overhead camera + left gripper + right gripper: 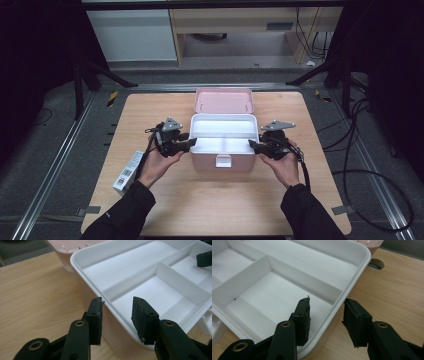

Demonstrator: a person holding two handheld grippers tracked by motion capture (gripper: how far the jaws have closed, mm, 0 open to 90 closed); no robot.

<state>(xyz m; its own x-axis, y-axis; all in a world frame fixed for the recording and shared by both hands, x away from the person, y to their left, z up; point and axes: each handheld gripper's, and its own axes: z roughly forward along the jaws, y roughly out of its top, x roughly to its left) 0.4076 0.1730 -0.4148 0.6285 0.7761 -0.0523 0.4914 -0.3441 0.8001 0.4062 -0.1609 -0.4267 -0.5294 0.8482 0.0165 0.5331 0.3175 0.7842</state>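
1. Tray [223, 131], the white divided insert, sits in the open pink box [222, 162] mid-table [210, 205], right in front of the person.
2. Left gripper [117, 315] and right gripper [327, 317] each straddle an end rim, jaws parted, not pinching yet.
3. Looks like thin, stiff, light plastic, probably slick: grab both rims and lift evenly.
4. Lid [223, 100] lies behind it.

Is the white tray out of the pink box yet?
Not yet. The pink lid is already open. Right now the left gripper and the right gripper each straddle an end rim of the white tray, one jaw inside, one outside, not clearly pinching yet. Gripping and lifting it out probably come next.
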